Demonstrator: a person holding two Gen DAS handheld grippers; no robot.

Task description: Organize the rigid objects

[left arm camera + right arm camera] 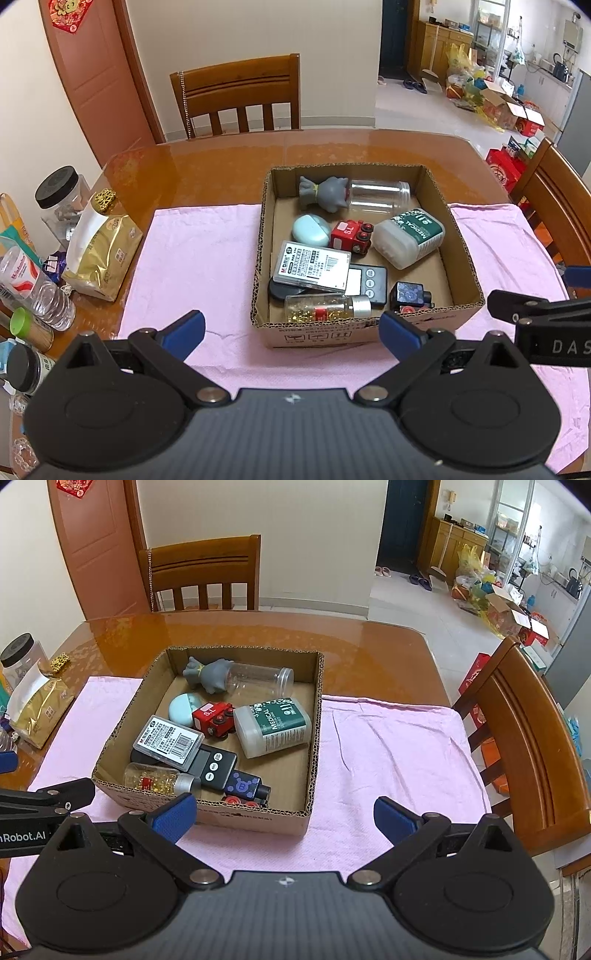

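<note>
Two empty grippers, the left gripper and the right gripper, hover with jaws spread wide over the near edge of a pink cloth, probably poised to pick. Between them a cardboard box sits mid-table holding jumbled items, likely gathered for sorting. At its near edge a gold-filled bottle lies sideways, cap pointing right.

Both tools hover side by side over the near edge of the desk. The left hand-held gripper has its blue-tipped fingers spread wide, gripping nothing. The right hand-held gripper matches it, its fingers parted and empty, level and pointing forward.
</note>
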